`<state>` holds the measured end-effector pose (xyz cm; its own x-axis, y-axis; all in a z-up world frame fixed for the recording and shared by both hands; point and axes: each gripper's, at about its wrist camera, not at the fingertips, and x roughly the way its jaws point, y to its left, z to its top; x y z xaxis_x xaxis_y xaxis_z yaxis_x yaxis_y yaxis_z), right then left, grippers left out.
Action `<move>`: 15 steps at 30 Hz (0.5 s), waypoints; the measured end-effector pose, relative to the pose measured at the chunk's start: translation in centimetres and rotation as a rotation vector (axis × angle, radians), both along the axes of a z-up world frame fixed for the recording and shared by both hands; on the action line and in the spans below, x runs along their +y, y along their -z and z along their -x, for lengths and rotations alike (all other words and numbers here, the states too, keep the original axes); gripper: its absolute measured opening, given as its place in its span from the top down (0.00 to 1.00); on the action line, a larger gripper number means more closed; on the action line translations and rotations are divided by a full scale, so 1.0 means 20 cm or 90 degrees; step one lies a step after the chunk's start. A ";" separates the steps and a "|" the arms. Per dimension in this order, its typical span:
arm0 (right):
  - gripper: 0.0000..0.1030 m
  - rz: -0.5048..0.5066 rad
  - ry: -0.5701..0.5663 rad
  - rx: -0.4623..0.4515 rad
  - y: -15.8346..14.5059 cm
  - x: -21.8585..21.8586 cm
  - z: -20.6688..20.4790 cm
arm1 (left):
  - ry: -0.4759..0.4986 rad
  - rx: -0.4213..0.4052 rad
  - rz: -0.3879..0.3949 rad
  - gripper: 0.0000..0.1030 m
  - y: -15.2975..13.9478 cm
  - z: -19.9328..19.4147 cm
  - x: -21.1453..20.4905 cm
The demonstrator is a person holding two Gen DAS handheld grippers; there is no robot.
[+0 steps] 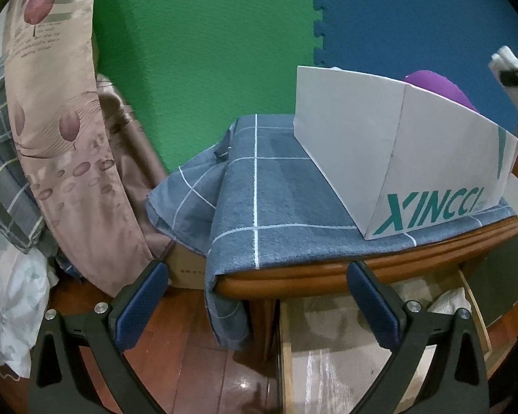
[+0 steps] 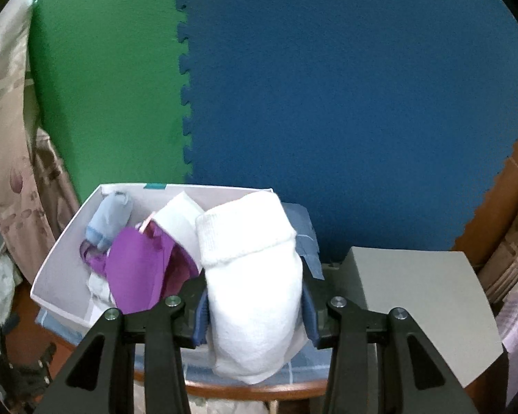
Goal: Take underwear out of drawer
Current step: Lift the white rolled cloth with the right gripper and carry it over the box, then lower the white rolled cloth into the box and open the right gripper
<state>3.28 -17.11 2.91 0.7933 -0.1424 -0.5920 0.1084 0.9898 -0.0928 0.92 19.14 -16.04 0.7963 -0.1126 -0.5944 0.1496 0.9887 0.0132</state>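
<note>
In the left wrist view, the left claw has its two fingers wide apart and holds nothing. It hangs in front of a wooden surface covered with a blue checked cloth. A white box stands on the cloth, and something purple shows above its rim. Below the surface edge the drawer is pulled out; a white cloth item lies at its back right corner.

In the right wrist view, the right claw is clamped on a piece of white underwear, held above the front edge of the surface, just beside the white box. In the box lie a purple garment and a light blue one. A grey board lies to the right.
</note>
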 end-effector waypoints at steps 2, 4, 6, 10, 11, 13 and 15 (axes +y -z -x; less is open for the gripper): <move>0.58 0.005 -0.002 0.006 0.00 0.01 -0.07 | 0.001 0.001 0.005 0.01 0.00 0.00 0.00; 0.58 0.010 0.002 0.011 0.00 0.02 -0.13 | 0.005 0.008 -0.003 0.01 0.01 -0.01 -0.01; 0.58 -0.002 0.010 0.021 0.00 0.01 -0.20 | 0.008 0.011 -0.007 0.01 0.02 -0.02 -0.01; 0.58 0.001 0.025 0.030 -0.01 0.00 -0.29 | 0.010 0.011 -0.003 0.01 0.02 -0.02 -0.01; 0.58 -0.002 0.030 0.033 -0.01 -0.01 -0.31 | 0.009 0.011 -0.003 0.01 0.03 -0.02 -0.01; 0.58 -0.013 0.037 0.032 -0.03 -0.02 -0.33 | 0.010 0.016 0.000 0.01 0.03 -0.02 -0.01; 0.58 -0.015 0.037 0.028 -0.06 -0.02 -0.34 | 0.009 0.017 0.004 0.01 0.03 -0.02 -0.01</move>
